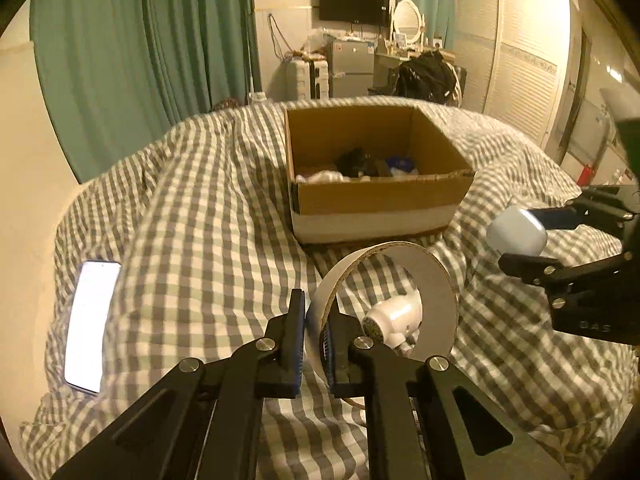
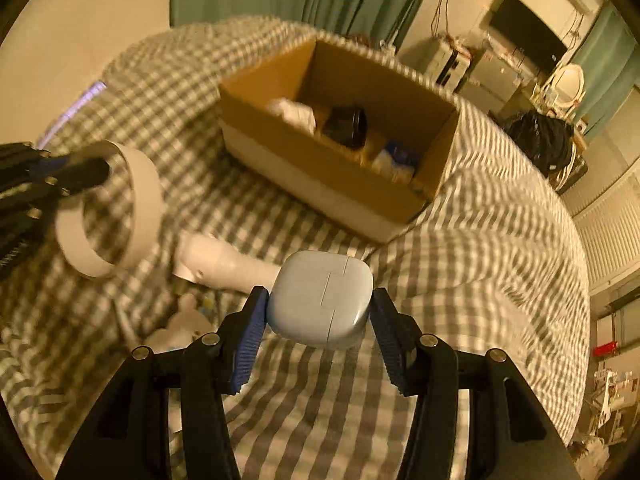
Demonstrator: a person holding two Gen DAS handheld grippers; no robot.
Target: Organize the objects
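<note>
My left gripper [image 1: 316,316] is shut on the wall of a white tape ring [image 1: 436,280] and holds it above the bed; the ring also shows in the right wrist view [image 2: 140,204]. My right gripper [image 2: 318,300] is shut on a pale blue rounded case [image 2: 320,300], seen also in the left wrist view [image 1: 516,230]. An open cardboard box [image 1: 380,196] sits on the checked bedspread ahead of both grippers, holding a black jar [image 2: 346,126] and white and blue items. A white hair dryer [image 2: 224,262] lies on the bed between the grippers.
A lit phone [image 1: 92,320] lies on the bedspread at the left. A small white toy [image 2: 180,326] lies near the dryer. Green curtains [image 1: 140,60], a TV [image 1: 354,2], a suitcase and a wardrobe stand beyond the bed.
</note>
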